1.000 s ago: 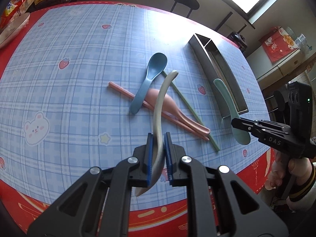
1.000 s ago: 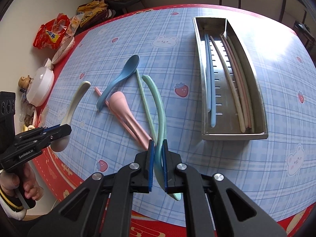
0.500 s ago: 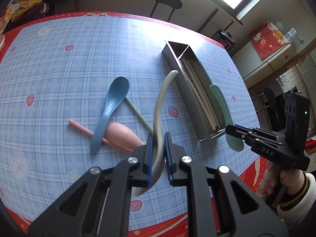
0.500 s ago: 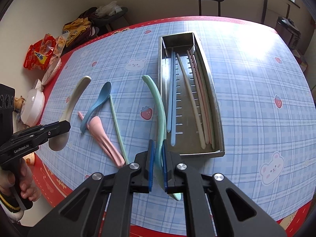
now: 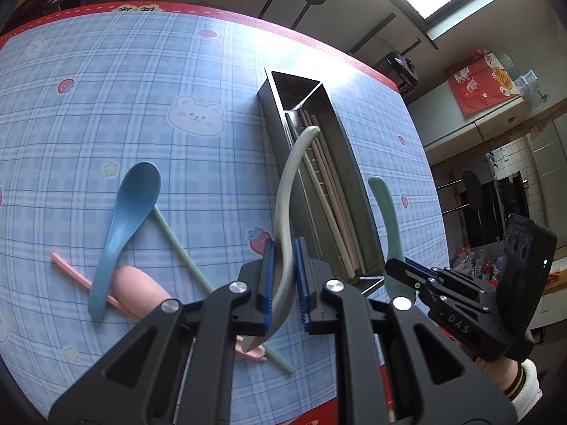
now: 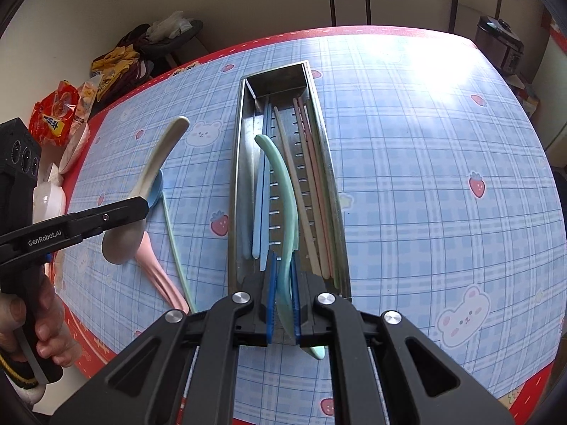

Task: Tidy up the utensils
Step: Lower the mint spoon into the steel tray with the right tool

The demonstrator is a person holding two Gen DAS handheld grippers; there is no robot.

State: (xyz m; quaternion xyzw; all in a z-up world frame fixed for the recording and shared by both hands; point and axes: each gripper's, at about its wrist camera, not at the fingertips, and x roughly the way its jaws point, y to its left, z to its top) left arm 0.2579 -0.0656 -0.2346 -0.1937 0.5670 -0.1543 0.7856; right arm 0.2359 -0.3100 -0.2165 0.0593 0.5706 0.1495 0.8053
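The right gripper (image 6: 282, 295) has its jaws pinching the green spoon (image 6: 283, 191) above the steel tray (image 6: 236, 177); the left gripper (image 5: 283, 276) pinches the beige spoon (image 5: 288, 177) over the tray's left wall; lower each lengthwise among the chopsticks (image 6: 301, 177) before letting go.

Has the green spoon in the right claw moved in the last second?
Yes. The green spoon went from above the loose utensils to over the tray, to the right in the right wrist view.
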